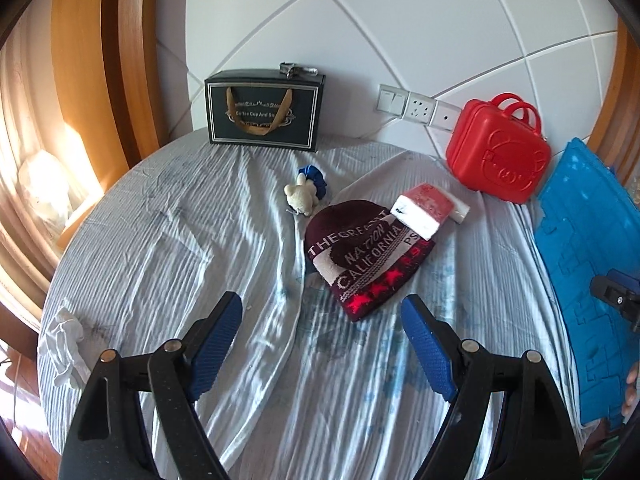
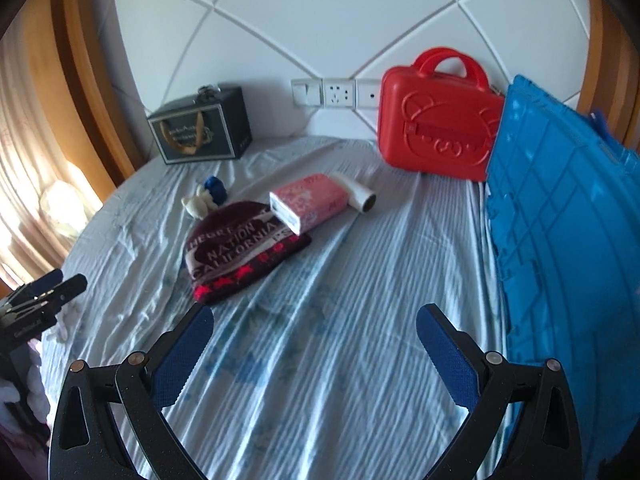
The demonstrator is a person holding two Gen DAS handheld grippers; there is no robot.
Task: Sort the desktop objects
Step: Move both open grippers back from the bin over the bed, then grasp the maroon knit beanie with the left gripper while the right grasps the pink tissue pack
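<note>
My left gripper has its jaws wide apart with nothing between them, and my right gripper is the same. Both hang above the striped cloth that covers the table.

Only my left view shows a crumpled white rag at the left edge. My right view shows the open end of a white roll, which the left view mostly hides.

The dark red knit hat lies near the middle of the table and reads "THE GREAT NATION CALIFORNIA". A pink and white pack rests on its far edge. A small cream plush toy with something blue lies just beside the hat.

At the back edge stand a black gift box, reading "Coffee Cup And", and a shut red case. A blue crate stands at the right edge. I cannot see inside any of them.
</note>
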